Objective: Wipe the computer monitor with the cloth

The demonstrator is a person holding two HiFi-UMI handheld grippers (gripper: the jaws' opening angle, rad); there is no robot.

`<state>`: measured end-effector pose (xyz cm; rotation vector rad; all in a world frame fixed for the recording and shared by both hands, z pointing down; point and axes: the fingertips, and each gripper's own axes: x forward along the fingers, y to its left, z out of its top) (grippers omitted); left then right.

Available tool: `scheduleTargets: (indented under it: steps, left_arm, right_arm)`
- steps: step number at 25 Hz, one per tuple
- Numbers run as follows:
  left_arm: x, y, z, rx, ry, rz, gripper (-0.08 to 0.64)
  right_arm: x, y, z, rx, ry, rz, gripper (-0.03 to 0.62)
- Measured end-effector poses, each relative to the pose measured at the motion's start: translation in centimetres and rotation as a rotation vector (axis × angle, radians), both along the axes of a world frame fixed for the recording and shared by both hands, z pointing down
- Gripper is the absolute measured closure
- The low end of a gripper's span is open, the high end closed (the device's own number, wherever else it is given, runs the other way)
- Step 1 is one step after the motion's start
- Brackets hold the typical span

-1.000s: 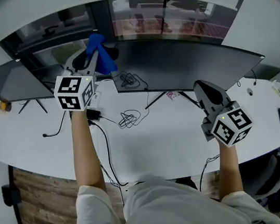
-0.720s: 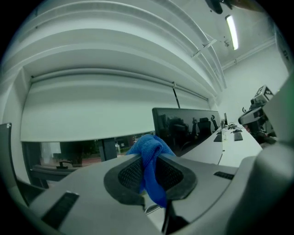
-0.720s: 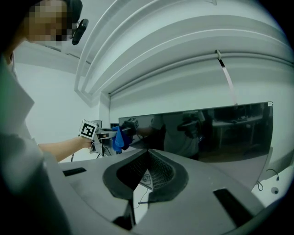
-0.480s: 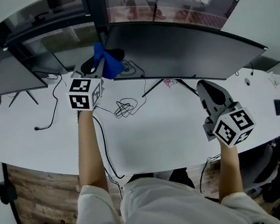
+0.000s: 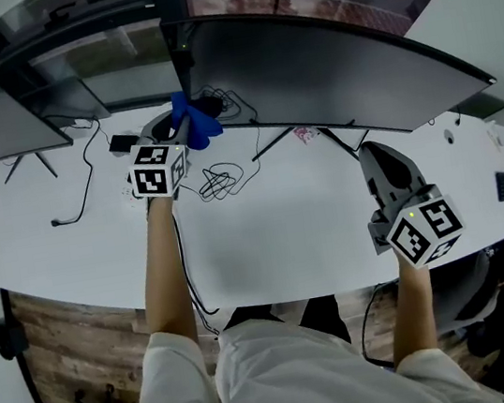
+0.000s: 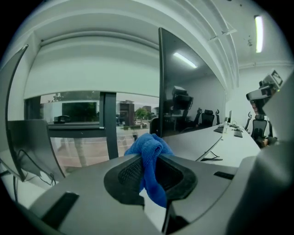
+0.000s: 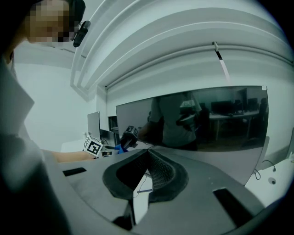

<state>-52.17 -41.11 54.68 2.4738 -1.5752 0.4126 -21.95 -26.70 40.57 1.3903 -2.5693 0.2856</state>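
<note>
Your left gripper (image 5: 182, 133) is clamped on the blue cloth (image 5: 194, 119), which bunches out of the jaws right by the left edge of the big curved monitor (image 5: 335, 69). Your right gripper (image 5: 380, 158) hangs over the white desk (image 5: 277, 239), jaws pressed together on nothing. I'd say the wipe is only starting. Lead with the loose fold, not the jaw tips, press lightly, and sweep along the dark screen in long overlapping passes, clear of the cables (image 5: 220, 182).
</note>
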Motion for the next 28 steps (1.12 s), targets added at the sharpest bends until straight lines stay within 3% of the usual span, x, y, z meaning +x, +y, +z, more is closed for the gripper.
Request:
scheduleTargets:
  steps: [5,10,13,15,23,28]
  left_arm:
    - [0.1,-0.2,4.7,-0.077,0.074,-0.063,0.483]
    - [0.1,0.0,8.3,-0.137,0.220,-0.180,0.483]
    - [0.2,0.4,10.2,-0.181,0.261,-0.236,0.483]
    - [0.5,0.5,11.3,-0.215,0.275,-0.246,0.483]
    - [2.4,1.2,12.2,-0.220,0.396,-0.292,0.483]
    - [6.0,1.7,12.3,-0.220,0.496,-0.259,0.485]
  right_arm:
    - [0.9,-0.2,2.7,-0.037,-0.006,0.011,0.578]
    - [2.9,0.1,5.3,-0.075,0.008,0.003,0.578]
    - [4.6,0.0,6.0,-0.086,0.007,0.004,0.578]
    - [5.9,-0.2,6.5,-0.093,0.008,0.003,0.578]
    - [9.6,-0.8,8.9,-0.168,-0.004,0.023,0.578]
    - [11.5,-0.5,9.5,-0.175,0.007,-0.019,0.578]
